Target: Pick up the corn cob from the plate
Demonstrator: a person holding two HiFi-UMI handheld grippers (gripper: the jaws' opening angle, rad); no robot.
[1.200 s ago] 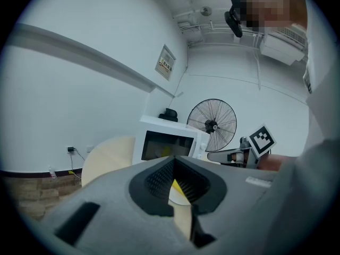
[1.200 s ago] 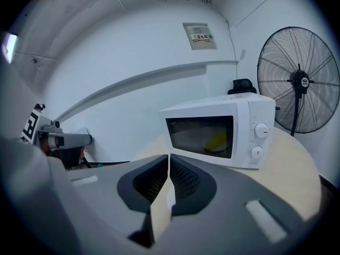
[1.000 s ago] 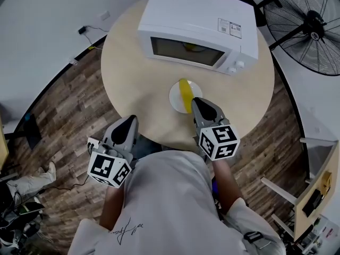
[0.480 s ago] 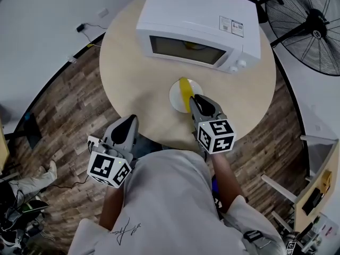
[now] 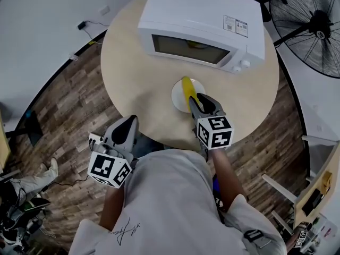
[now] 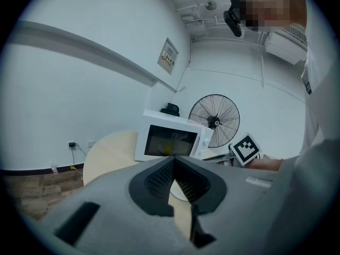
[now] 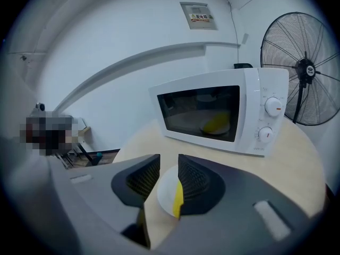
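A yellow corn cob lies on a small white plate in front of the microwave on the round table. My right gripper hangs over the cob's near end, which it hides in the head view. Its jaws have just been opening and stand apart. In the right gripper view the plate and the cob show through the gap of the right gripper, the cob close by the right pad, with neither pad pressing on it. My left gripper waits off the table's near edge, shut and empty.
A white microwave stands at the back of the round wooden table; something yellow on a dish shows behind its door. A black standing fan is at the right, off the table. Wood floor surrounds the table.
My right gripper has moved forward and down over the plate, and its jaws have spread apart. The left gripper has stayed where it was.
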